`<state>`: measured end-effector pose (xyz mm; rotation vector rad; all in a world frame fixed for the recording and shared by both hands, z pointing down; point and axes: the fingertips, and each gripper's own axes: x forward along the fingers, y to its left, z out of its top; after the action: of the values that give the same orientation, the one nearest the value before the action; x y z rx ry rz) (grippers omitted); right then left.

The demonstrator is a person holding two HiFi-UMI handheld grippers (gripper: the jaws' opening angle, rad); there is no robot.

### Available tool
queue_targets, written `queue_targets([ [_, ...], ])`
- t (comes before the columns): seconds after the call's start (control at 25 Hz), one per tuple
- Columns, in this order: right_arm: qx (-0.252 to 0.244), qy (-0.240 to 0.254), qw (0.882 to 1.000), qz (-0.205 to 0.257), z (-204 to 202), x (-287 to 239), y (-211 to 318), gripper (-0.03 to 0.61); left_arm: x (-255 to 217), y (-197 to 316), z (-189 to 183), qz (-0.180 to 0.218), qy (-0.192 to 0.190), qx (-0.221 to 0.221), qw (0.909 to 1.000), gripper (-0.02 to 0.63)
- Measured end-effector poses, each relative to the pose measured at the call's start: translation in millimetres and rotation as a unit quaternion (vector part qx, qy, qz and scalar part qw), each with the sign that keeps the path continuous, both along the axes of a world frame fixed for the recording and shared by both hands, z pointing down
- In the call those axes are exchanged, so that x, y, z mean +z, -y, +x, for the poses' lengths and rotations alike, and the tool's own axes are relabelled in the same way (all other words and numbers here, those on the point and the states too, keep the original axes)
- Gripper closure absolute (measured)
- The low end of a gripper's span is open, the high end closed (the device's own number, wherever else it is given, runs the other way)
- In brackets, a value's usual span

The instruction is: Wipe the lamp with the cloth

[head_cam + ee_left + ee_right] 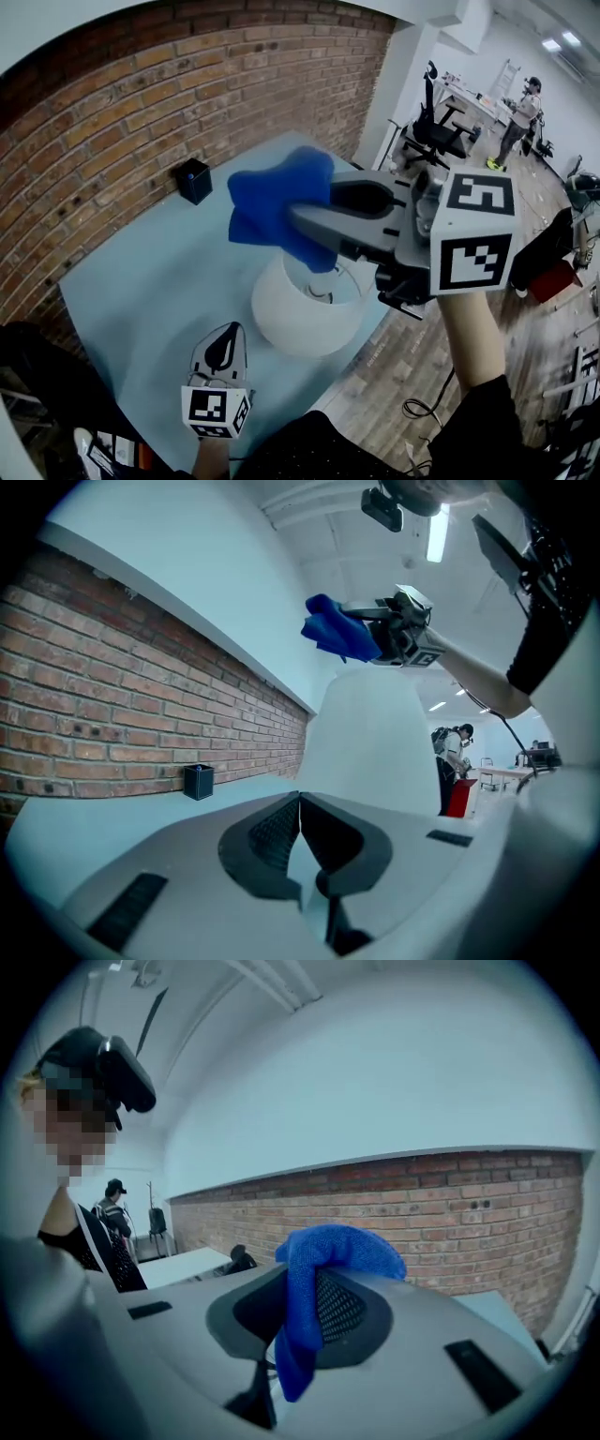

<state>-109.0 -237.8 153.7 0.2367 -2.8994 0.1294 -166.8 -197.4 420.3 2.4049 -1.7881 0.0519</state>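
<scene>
Cloth (272, 206), blue and bunched, is pinched between the jaws of the right gripper (307, 225). In the right gripper view, 1 fold of the cloth (323, 1269) drapes over the closed jaw tips of that gripper (298, 1309) and a tail hangs down between them. In the head view the lamp (309, 314), with a white shade, stands at 6 o'clock of the cloth, close to the near edge of the pale blue worktop (141, 281). The left gripper view shows the cloth (339, 630) held in the air at 12 o'clock of the shade (366, 733), apart from it.

The left gripper (228, 336) rests low at 7 o'clock of the lamp and points toward it. In its own view its jaws meet at the tips (300, 799) with nothing between them, and the shade rises just past them.

A small black box (194, 180) stands on the worktop at 10 o'clock of the lamp, against the brick wall (94, 122). At 2 o'clock, on the wooden floor (412, 347) well away from the worktop, are an office chair (436, 131) and a standing person (518, 117).
</scene>
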Motion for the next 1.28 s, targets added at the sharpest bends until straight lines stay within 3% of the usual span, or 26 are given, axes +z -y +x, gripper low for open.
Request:
queue_targets([
  [0.12,0.019,-0.058,0.998,0.028,-14,20,-5,0.518,3,-9,-3,0.005,-0.011,0.013,0.9998,0.605],
  [0.32,0.057,-0.118,0.991,0.034,-36,41,-8,0.518,3,-13,-14,0.017,-0.036,0.014,0.9991,0.604],
  [0.48,0.161,-0.208,0.96,0.1,-37,64,5,0.518,0,-17,-18,0.028,-0.054,0.018,0.998,0.604],
  [0.72,0.207,-0.213,0.949,0.103,-51,81,-11,0.517,-1,-22,-18,0.036,-0.072,0.024,0.9965,0.606],
  [1.0,0.296,-0.295,0.876,0.242,-52,107,-16,0.518,-2,-27,-30,0.042,-0.077,0.006,0.9961,0.604],
  [1.28,0.361,-0.413,0.761,0.346,-50,149,-16,0.517,3,-30,-48,0.04,-0.074,-0.022,0.9962,0.604],
])
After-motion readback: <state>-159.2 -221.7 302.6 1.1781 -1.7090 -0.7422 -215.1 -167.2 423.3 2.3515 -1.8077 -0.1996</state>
